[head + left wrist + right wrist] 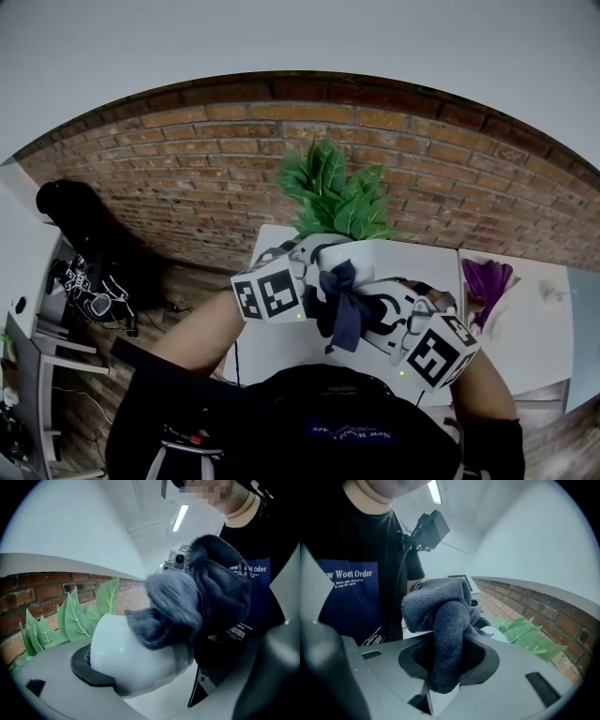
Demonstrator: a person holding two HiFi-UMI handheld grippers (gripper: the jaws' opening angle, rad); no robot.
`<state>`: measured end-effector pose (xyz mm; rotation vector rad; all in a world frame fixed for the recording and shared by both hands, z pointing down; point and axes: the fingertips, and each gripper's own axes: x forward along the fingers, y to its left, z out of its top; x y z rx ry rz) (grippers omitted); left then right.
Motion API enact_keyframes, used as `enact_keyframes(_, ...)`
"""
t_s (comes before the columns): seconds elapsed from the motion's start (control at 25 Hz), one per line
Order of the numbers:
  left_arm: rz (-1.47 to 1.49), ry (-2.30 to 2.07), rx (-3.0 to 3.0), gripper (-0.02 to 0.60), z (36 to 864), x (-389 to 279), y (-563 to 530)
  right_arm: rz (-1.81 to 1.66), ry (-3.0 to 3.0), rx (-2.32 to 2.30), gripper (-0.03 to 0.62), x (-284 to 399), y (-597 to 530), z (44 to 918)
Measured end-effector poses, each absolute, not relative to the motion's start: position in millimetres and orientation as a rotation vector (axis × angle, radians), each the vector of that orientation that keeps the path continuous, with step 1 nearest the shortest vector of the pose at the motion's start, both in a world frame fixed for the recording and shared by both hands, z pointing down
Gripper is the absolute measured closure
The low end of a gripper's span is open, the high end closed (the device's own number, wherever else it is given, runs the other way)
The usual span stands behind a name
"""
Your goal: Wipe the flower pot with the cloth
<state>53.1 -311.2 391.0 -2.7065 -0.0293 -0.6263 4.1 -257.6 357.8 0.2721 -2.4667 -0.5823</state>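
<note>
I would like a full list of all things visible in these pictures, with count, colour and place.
flower pot: one, white, between the left tool's jaws
plant: one, green, in the pot
cloth: one, dark blue, lying against the pot
table: one, white, below
brick wall: one, red-brown, behind
purple thing: one, far right, unclear
left tool: grey, shut on the flower pot
right tool: grey, shut on the cloth

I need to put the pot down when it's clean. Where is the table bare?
Bare tabletop lies right of the green leaves, up to the table's right edge, and at the near left beside the person's left arm. The middle is crowded: the left tool holds the flower pot, the right tool the cloth.
</note>
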Motion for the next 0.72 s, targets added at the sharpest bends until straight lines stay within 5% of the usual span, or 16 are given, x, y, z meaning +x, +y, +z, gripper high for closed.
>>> enact_keyframes(0.28,-0.512,-0.128,-2.711,0.061,379,56,-295,-0.566,-2.580,0.570,0.490,17,-309,312)
enact_keyframes(0.72,-0.473,-0.005,-2.684,0.063,374,50,-310,-0.576,-2.514,0.319,0.490,13,-253,353)
